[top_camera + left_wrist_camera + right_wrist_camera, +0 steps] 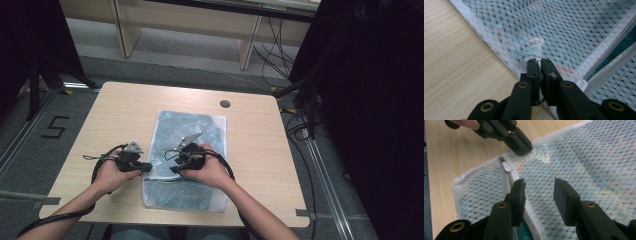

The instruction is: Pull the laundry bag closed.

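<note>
High view: light wooden table (115, 120) with a white mesh laundry bag (192, 131) lying flat along its middle, teal and pale fabric showing through the netting. Left hand (111, 176) at the bag's left edge, holding the left gripper (146, 167) with its tip at the mesh border. Right hand (209, 171) resting over the bag's lower half, holding the right gripper (173, 162) angled toward the left one. Black cables trailing from both back toward the person. Small dark round hole (225, 104) near the table's far edge. Grey floor around the table, marked with a "5" (54, 127) at left.

Left gripper view: left gripper (538, 61) with its 2 jaws pressed together, tips at the bag's white hemmed edge (499, 53), apparently pinching the mesh. White zipper pull (582, 83) just beside the jaws at right, with the zipper track (610, 45) running away up to the right. Bare wood at left.

Right gripper view: right gripper (539, 183) with jaws spread apart, hovering over the mesh and holding nothing. Zipper line passing beside the left-hand jaw, teal fabric (524, 230) showing through the parted zipper at the bottom. White zipper pull (506, 166) ahead, near the bag's corner. Left gripper (524, 148) farther off, closed, its tip touching the bag's edge.
</note>
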